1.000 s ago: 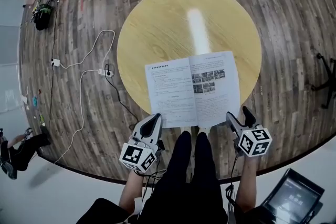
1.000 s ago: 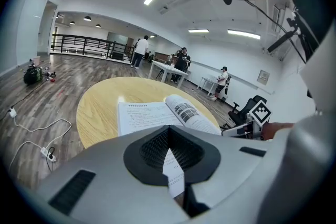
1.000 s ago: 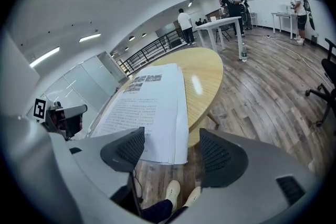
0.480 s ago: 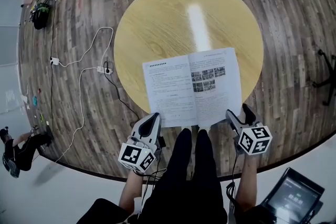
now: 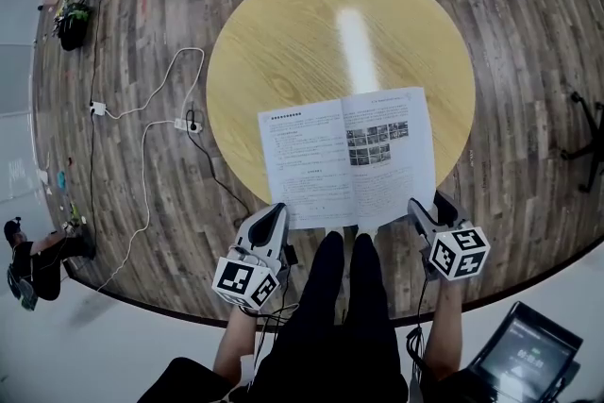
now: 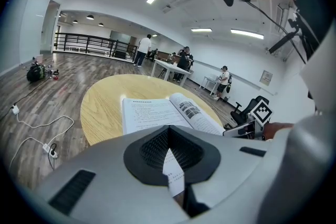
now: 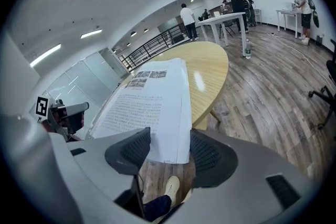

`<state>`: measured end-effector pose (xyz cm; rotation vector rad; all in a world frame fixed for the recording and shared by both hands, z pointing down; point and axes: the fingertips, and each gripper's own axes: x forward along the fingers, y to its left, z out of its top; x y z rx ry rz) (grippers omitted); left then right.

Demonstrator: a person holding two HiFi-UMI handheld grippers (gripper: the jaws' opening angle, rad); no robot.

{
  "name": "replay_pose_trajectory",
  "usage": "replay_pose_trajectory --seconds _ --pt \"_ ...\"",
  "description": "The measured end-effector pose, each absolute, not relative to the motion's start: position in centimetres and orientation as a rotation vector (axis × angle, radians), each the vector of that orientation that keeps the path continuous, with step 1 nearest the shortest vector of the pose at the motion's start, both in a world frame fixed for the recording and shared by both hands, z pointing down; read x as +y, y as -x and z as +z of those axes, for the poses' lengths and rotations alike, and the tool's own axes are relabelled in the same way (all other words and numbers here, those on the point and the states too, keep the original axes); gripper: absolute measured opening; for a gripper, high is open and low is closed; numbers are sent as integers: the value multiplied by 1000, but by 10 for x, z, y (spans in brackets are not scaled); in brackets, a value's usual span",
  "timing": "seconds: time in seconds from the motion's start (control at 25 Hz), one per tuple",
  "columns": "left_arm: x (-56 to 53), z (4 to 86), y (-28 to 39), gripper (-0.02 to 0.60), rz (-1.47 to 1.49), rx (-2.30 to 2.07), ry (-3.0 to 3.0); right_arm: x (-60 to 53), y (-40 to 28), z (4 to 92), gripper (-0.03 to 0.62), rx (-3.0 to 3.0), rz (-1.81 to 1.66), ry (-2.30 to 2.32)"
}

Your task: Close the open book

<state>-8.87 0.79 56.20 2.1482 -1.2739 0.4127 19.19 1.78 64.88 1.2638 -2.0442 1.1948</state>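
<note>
An open book [image 5: 349, 156] lies flat on the round wooden table [image 5: 311, 42], and its near edge sticks out past the rim. My left gripper [image 5: 276, 212] is at the book's near left corner. Its tips meet, so it is shut, and a strip of the page shows in the gap behind them in the left gripper view [image 6: 168, 131]. My right gripper [image 5: 429, 203] is at the near right corner. Its jaws have just been closing, but it is still open. In the right gripper view [image 7: 170, 152] the corner of the right page [image 7: 152, 102] lies between the pads, and neither pad presses on it.
The person's legs [image 5: 340, 297] are below the book's overhanging edge. A power strip with white cable [image 5: 193, 129] and a black bag [image 5: 71, 25] lie on the floor at left. A chair base [image 5: 585, 132] stands at right, and a screen [image 5: 524, 359] is at lower right.
Both grippers stay at the book's near corners. The right gripper's jaws look slightly narrower. The book has not moved on the table.
</note>
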Motion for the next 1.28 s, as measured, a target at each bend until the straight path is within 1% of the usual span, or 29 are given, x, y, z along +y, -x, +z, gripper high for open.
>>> replay_pose_trajectory --seconds 0.08,0.24,0.36,0.44,0.8,1.28 --pt "8 562 89 -2 411 -1275 -2149 18 -193 647 225 -2037 1177 -1273" --pt "8 562 89 -2 405 -1278 -2153 18 -200 642 126 -2026 1144 -1321" --pt "8 562 90 -2 399 -1283 -2151 18 -202 638 77 -2027 1133 -1338" --pt "10 561 92 -2 394 -1286 -2150 18 -201 636 57 -2032 1136 -1341" --pt "13 552 97 -2 386 -1303 -2158 16 -201 623 26 -2050 1145 -1378" --pt "15 535 101 -2 349 -1337 -2180 15 -202 598 18 -2093 1100 -1411"
